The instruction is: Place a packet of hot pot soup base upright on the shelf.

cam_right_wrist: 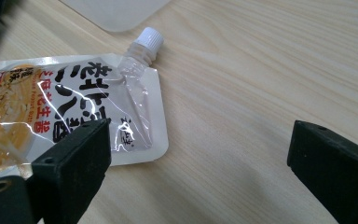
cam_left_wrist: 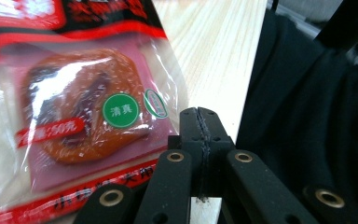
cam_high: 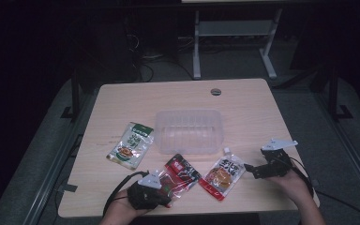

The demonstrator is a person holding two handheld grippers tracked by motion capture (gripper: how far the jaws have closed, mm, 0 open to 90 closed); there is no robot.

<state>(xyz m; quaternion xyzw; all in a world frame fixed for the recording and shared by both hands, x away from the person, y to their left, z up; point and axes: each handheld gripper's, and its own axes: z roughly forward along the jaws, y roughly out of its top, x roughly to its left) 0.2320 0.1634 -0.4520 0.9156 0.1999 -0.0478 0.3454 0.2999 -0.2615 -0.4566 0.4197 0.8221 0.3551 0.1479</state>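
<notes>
Down at the near edge of the table [cam_high: 122,101], the left gripper [cam_left_wrist: 199,122] has its jaws pressed together with nothing between them, just beside the red snack packet [cam_left_wrist: 81,112]. Meanwhile the right gripper [cam_right_wrist: 198,154] stands wide apart over bare wood, one jaw overlapping the spouted sauce pouch [cam_right_wrist: 74,109], which lies flat near a clear plastic tub [cam_high: 189,130].

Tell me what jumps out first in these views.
A clear, empty plastic tub sits mid-table, with three glossy food pouches lying flat before it. The left claw, shut, rests beside the red-and-black transparent pouch; the right claw gapes open beside the white-capped spout pouch.
</notes>
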